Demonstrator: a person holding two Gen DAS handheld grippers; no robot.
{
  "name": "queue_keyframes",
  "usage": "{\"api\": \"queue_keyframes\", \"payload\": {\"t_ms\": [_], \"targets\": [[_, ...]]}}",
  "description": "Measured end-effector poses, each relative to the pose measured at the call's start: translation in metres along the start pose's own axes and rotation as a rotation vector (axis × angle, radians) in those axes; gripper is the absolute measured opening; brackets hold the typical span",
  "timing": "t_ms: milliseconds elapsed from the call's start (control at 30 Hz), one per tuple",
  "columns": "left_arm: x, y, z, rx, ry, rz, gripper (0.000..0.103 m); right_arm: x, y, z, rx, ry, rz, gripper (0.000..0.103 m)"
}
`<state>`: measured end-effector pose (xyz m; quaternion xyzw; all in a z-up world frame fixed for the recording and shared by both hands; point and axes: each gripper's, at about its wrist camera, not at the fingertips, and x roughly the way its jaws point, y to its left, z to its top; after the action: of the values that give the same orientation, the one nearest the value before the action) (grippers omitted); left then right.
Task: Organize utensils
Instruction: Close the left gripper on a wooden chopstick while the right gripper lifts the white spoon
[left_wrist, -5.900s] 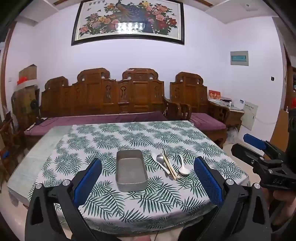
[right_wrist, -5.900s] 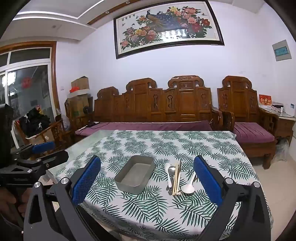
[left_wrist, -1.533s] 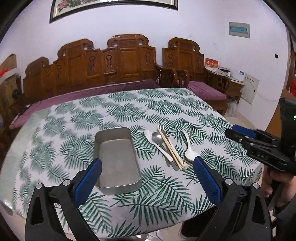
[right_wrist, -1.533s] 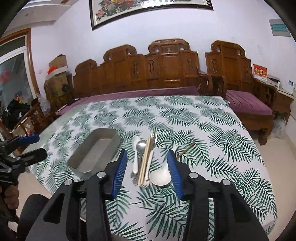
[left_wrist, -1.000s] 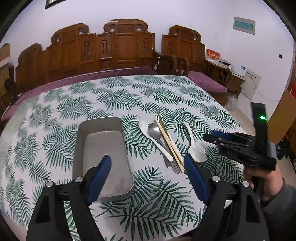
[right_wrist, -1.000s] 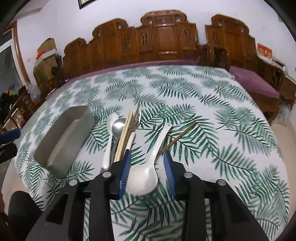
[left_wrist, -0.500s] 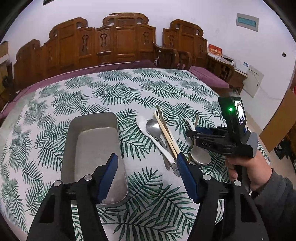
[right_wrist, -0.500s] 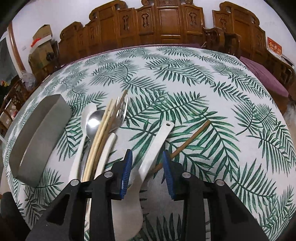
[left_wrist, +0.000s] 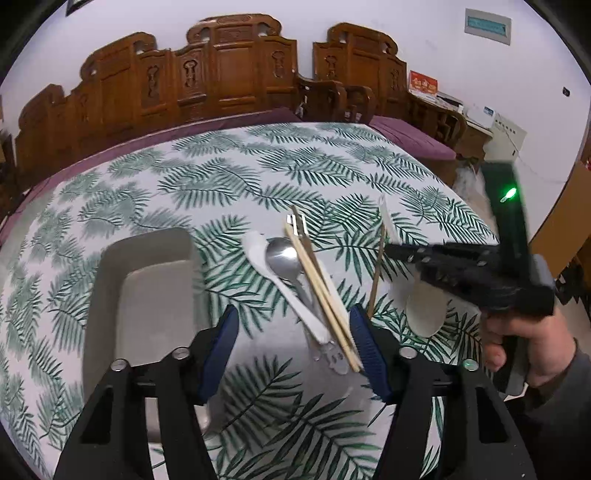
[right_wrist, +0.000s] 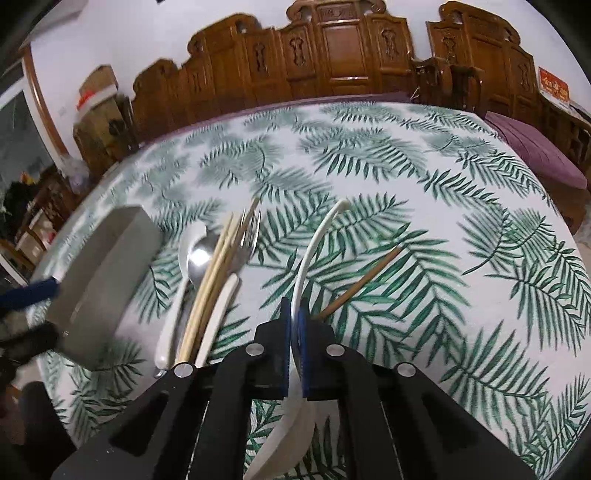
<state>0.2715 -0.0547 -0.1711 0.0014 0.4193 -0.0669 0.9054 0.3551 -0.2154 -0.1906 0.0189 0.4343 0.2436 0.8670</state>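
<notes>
The right gripper (right_wrist: 294, 341) has closed on the white spoon (right_wrist: 314, 243) — long, curved, glossy. The left gripper (left_wrist: 291, 347) hangs half open, holding nothing; the grey metal tray (left_wrist: 147, 295) on the desk (left_wrist: 258, 166) holds no utensil.

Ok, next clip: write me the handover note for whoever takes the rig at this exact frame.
Right tool: shut on the white ceramic spoon, gripped on its handle, bowl end toward the camera.
Left tool: open, empty, over the near end of the utensil pile.
Still on the tablecloth: white plastic spoon, metal spoon, fork, chopstick pair, one stray chopstick.
Metal tray: nothing in it.
Done: one spoon grasped. Left: everything into the tray.
</notes>
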Motion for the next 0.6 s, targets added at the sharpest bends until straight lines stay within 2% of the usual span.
{"api": "queue_keyframes", "payload": {"t_ms": [167, 300, 467, 600], "targets": [[0.03, -0.005, 0.001, -0.004, 0.056, -0.031, 0.039, -0.01, -0.01, 0.004, 0.025, -0.018, 0.019, 0.005], [0.053, -0.003, 0.007, -0.045, 0.099, -0.067, 0.028, -0.015, -0.012, 0.007, 0.029, -0.034, 0.026, 0.005], [0.079, -0.003, 0.013, -0.073, 0.135, -0.069, 0.018, -0.015, -0.014, 0.008, 0.032, -0.028, 0.022, 0.005], [0.095, -0.003, 0.016, -0.075, 0.16, -0.048, 0.017, -0.016, -0.014, 0.008, 0.032, -0.029, 0.025, 0.005]]}}
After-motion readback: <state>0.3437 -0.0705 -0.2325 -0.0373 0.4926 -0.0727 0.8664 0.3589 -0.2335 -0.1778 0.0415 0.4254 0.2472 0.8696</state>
